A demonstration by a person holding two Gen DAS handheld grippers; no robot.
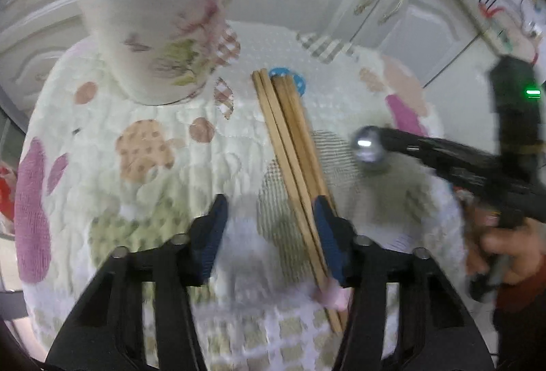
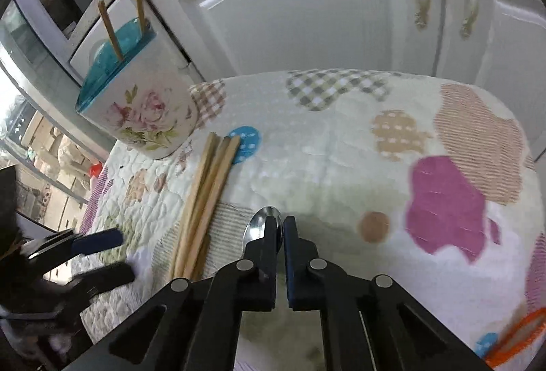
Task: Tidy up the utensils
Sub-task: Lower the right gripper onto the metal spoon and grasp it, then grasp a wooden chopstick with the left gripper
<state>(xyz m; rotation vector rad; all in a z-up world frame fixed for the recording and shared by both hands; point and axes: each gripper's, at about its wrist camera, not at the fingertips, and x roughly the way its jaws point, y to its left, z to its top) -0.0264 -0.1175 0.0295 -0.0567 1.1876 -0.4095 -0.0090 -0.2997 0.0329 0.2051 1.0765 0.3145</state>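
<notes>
The left tool [image 1: 269,234] hangs spread over the quilted tabletop [image 1: 170,173], its right finger touching the near end of the loose chopsticks [image 1: 290,146], which lie flat in a bundle pointing away toward a blue patch. The right tool [image 2: 282,234] is pinched on a spoon [image 2: 259,226], bowl forward, just right of the chopsticks. At far left the floral holder [image 2: 143,108] stands with two chopsticks upright inside.

The right hand-held gripper [image 2: 282,236] is clamped on a metal spoon [image 2: 260,227] above the quilted table [image 2: 341,159]. Loose chopsticks [image 2: 204,200] lie beside the floral holder [image 2: 143,112].
</notes>
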